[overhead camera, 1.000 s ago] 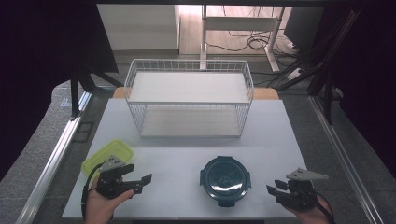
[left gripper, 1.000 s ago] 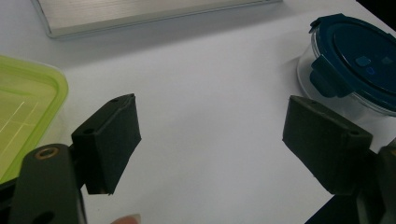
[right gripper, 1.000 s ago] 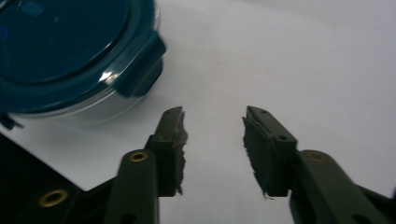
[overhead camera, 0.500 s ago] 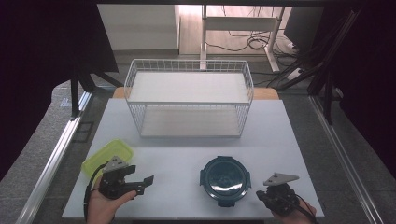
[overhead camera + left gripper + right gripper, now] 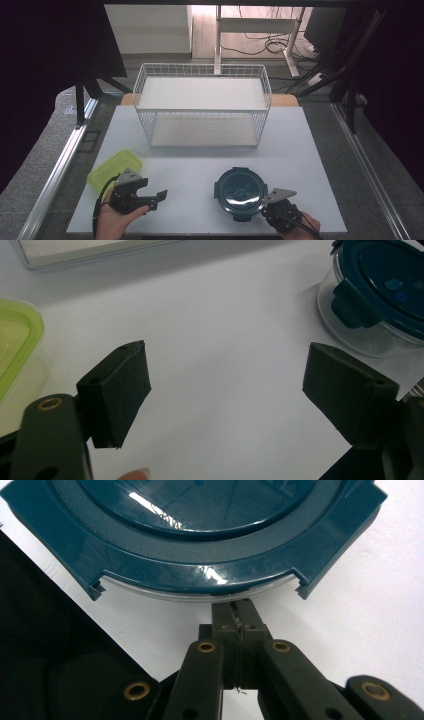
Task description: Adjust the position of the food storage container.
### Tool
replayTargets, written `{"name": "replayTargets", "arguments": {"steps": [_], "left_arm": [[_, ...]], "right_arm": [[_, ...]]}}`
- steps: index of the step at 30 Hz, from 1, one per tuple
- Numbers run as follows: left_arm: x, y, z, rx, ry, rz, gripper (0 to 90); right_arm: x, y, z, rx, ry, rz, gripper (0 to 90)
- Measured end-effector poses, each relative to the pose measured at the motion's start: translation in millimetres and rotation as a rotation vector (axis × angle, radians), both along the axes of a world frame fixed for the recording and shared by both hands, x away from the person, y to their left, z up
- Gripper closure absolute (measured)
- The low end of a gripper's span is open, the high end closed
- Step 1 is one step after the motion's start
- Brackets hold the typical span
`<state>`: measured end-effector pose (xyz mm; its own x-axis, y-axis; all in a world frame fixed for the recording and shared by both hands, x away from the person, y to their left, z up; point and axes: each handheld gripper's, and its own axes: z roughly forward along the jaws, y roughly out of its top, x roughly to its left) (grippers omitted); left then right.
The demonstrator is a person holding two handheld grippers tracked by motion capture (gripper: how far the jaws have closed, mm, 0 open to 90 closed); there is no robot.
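A round clear container with a dark teal clip lid [image 5: 240, 192] stands on the white table [image 5: 200, 162], front and right of centre. My right gripper [image 5: 265, 204] is at its near right rim. In the right gripper view the jaws are pressed together with nothing between them, and my right gripper [image 5: 235, 611] has its tips just under the lid's [image 5: 200, 535] clip flap. My left gripper [image 5: 152, 189] rests at the front left, pointing right, with wide-open jaws. In the left gripper view, bare table lies across my left gripper [image 5: 225, 385], and the teal container [image 5: 385, 290] is farther off.
A rectangular box with a lime-green lid [image 5: 115, 169] lies just left of my left gripper, also seen as the green box [image 5: 15, 350] in the left gripper view. A white two-level wire rack [image 5: 202, 107] stands at the back of the table. Metal rails flank the table.
My right gripper has moved left from the table's front right corner up to the teal container, and its jaws have shut. The left gripper has stayed where it was.
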<state>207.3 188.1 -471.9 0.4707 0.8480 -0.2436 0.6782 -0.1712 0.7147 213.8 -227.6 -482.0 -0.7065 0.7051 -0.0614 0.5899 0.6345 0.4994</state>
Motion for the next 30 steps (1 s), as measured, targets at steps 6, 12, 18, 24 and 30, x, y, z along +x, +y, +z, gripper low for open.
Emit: {"name": "replayTargets", "arguments": {"steps": [6, 12, 18, 24, 30], "left_arm": [[0.5, -1.5, -1.7, 0.001, 0.007, -0.001, 18.4], [1.2, -3.5, -3.9, 0.011, 0.011, -0.006, 18.4], [1.3, -1.9, -4.3, 0.016, -0.001, 0.014, 19.2], [-0.1, -0.8, -0.8, 0.016, -0.025, 0.018, 19.4], [-0.6, 1.2, 0.2, 0.008, -0.029, 0.025, 19.3]], "right_arm": [[0.6, 2.9, -0.2, -0.001, 0.006, -0.008, 89.0], [2.4, 5.8, -1.6, 0.008, -0.004, -0.004, 89.0], [3.3, 13.1, -2.8, 0.000, -0.024, 0.000, 89.0], [6.2, 26.9, -3.4, -0.041, -0.058, 0.018, 89.1], [12.2, 38.1, -4.7, -0.042, -0.062, 0.034, 89.1]]}}
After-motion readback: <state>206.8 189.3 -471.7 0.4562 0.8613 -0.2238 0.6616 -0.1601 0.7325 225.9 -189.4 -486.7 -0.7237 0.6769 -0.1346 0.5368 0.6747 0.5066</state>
